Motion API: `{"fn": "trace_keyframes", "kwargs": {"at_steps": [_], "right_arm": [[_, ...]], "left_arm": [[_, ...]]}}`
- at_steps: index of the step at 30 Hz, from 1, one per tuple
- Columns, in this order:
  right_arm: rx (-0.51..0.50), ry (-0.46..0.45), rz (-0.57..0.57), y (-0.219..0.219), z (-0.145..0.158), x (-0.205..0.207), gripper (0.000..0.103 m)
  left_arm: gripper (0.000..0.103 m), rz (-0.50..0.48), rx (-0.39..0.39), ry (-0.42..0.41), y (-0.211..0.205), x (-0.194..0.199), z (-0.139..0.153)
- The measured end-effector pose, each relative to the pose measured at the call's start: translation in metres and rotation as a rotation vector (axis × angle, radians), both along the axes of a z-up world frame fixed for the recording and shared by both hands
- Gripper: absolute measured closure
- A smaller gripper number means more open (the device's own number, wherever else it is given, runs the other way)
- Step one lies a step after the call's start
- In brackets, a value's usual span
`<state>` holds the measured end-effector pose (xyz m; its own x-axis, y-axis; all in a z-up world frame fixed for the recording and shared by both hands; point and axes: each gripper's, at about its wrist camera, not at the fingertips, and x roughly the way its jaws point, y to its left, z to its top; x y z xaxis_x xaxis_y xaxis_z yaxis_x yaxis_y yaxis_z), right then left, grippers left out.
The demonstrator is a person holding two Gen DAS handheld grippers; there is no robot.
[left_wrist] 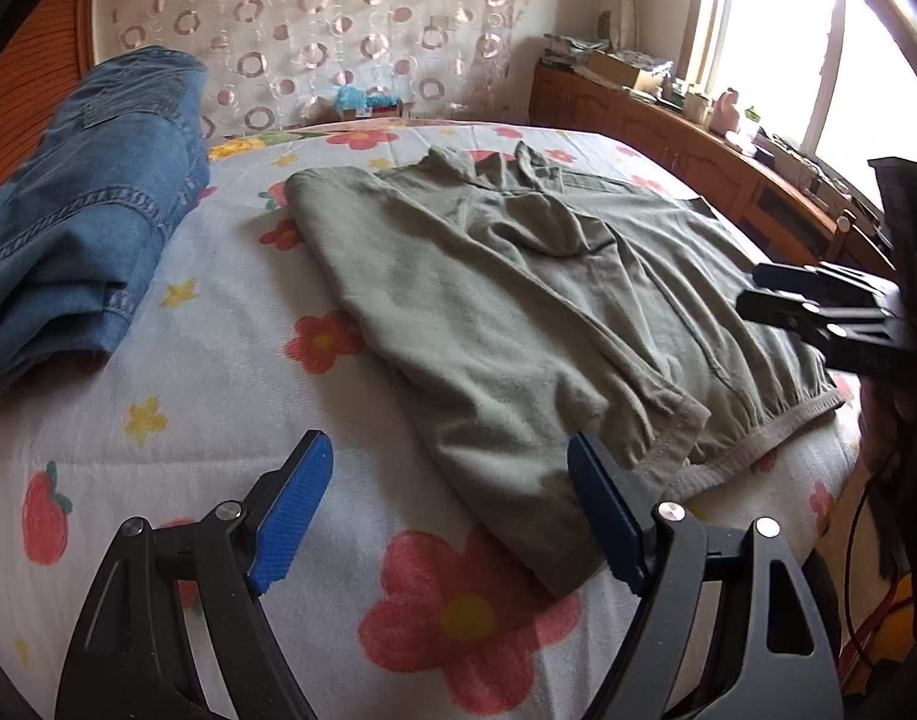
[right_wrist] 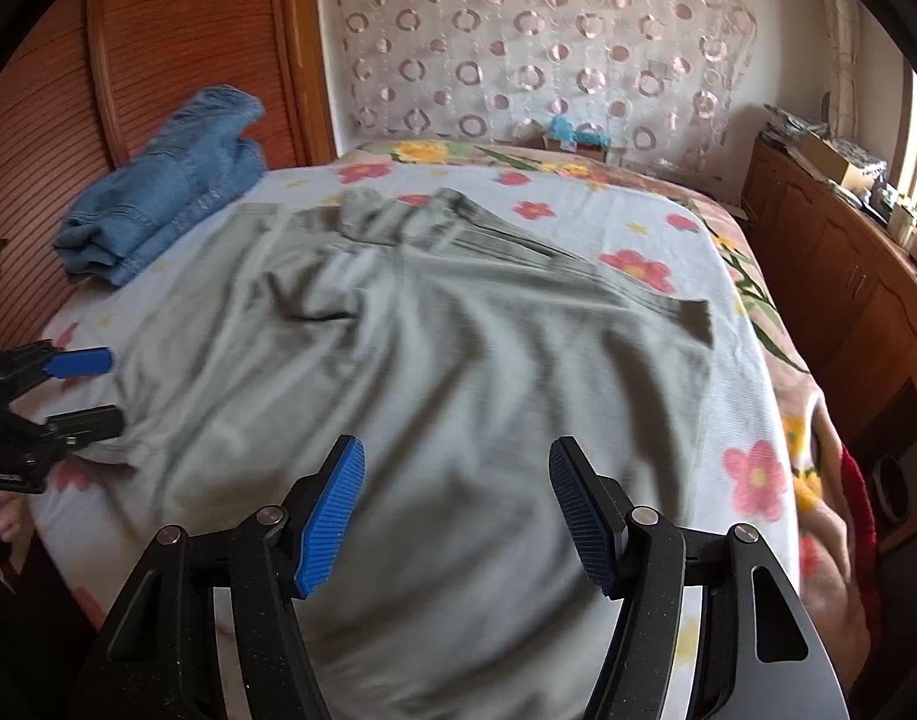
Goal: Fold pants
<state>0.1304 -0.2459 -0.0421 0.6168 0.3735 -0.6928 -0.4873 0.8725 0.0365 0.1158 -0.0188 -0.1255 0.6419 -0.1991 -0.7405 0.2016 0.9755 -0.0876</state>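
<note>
Grey-green pants (left_wrist: 494,312) lie spread and wrinkled on the flowered bed sheet (left_wrist: 218,396), waistband toward the near right. They fill the middle of the right wrist view (right_wrist: 434,372). My left gripper (left_wrist: 449,510) is open and empty just above the sheet, its right finger at the near edge of the pants. It also shows at the left of the right wrist view (right_wrist: 92,390). My right gripper (right_wrist: 455,510) is open and empty over the near part of the pants; it shows at the right of the left wrist view (left_wrist: 758,294).
Folded blue jeans (left_wrist: 80,210) lie at the bed's far left, also in the right wrist view (right_wrist: 164,192). A wooden cabinet (right_wrist: 848,294) with clutter runs along the right under a window. A patterned curtain (right_wrist: 536,36) hangs behind the bed.
</note>
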Motion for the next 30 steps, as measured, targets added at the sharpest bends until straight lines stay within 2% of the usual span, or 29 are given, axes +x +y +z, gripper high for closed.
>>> {"fn": "trace_keyframes", "kwargs": {"at_steps": [5,10,16,25,30], "right_arm": [[0.075,0.002,0.059,0.026,0.005,-0.024,0.039],[0.111,0.02,0.105,0.048,0.003,-0.031,0.044],[0.146,0.062,0.126,0.057,-0.004,-0.026,0.047],[0.111,0.11,0.167,0.082,-0.015,-0.027,0.064],[0.102,0.136,0.166,0.085,-0.016,-0.028,0.064]], "left_arm": [[0.022,0.021,0.007,-0.038,0.007,-0.011,0.009],[0.022,0.023,0.032,-0.073,0.015,-0.021,0.016],[0.022,0.049,-0.004,-0.083,0.03,-0.027,0.018],[0.022,0.074,-0.005,-0.078,0.039,-0.029,0.012],[0.022,0.077,-0.002,-0.071,0.04,-0.031,0.01]]}}
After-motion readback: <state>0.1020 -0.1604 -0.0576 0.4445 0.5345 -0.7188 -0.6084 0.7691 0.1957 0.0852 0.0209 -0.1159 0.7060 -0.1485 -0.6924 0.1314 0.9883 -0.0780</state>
